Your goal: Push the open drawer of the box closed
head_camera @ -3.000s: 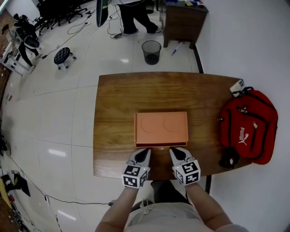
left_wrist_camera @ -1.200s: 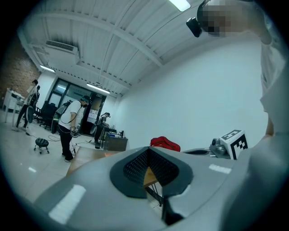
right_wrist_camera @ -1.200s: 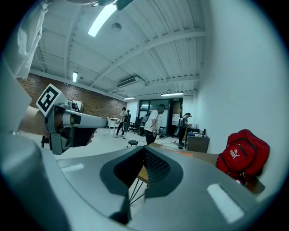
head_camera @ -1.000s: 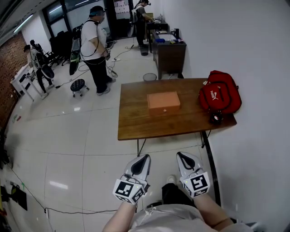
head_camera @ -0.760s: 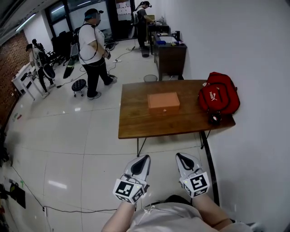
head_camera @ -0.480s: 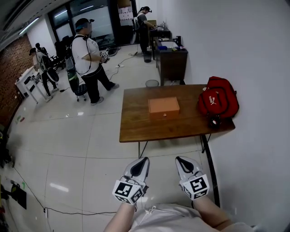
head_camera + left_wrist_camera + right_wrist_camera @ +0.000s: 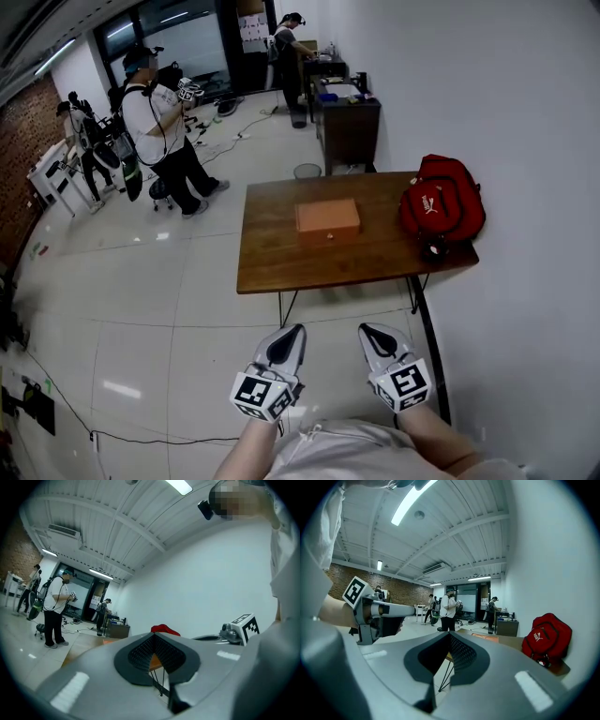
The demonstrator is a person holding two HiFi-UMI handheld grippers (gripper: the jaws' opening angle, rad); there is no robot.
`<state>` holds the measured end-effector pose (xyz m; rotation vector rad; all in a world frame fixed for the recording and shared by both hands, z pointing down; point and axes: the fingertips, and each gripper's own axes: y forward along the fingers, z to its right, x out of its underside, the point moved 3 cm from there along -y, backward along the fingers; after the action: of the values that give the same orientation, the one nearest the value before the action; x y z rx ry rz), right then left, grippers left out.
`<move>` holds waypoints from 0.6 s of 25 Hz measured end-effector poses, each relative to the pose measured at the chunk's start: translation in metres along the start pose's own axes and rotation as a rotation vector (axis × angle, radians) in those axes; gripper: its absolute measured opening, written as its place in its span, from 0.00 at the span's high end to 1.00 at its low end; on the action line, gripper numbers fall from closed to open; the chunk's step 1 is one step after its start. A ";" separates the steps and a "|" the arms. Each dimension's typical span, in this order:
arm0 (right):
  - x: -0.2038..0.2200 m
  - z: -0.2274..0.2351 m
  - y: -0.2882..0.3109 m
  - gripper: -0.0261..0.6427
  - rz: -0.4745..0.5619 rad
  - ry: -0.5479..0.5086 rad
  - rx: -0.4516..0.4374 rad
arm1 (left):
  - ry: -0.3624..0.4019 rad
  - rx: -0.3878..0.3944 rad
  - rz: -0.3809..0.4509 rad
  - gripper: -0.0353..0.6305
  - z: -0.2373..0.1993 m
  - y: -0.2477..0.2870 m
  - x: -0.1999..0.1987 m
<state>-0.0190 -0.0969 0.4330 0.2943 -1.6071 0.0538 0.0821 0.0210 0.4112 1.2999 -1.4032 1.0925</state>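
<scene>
The orange box point(image 7: 327, 219) sits in the middle of the wooden table point(image 7: 272, 267), far ahead of me, and its front face looks flush. My left gripper point(image 7: 292, 331) and right gripper point(image 7: 367, 330) hang side by side over the floor, well short of the table. Both are shut with nothing between the jaws. In the left gripper view the shut left gripper point(image 7: 154, 636) points toward the table. The right gripper view shows the shut right gripper point(image 7: 450, 635) with the box point(image 7: 486, 638) small beyond it.
A red backpack point(image 7: 442, 208) lies on the table's right end, against the white wall. A dark cabinet point(image 7: 349, 122) and a bin point(image 7: 307, 172) stand behind the table. A person in white point(image 7: 155, 131) stands at the back left, others farther off.
Three seconds ago both grippers were at the box's front on the table. I now stand well back from it. The person in white has walked to the left.
</scene>
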 end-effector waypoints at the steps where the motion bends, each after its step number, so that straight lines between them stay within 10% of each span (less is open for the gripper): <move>1: 0.000 0.000 -0.001 0.95 0.000 0.001 0.002 | 0.003 0.001 -0.001 0.94 0.001 0.000 0.000; 15: 0.004 0.013 0.003 0.95 0.000 0.018 0.006 | 0.052 0.009 -0.033 0.94 0.000 0.012 0.006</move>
<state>-0.0320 -0.0974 0.4367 0.2976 -1.5896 0.0613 0.0696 0.0208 0.4174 1.2878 -1.3362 1.1040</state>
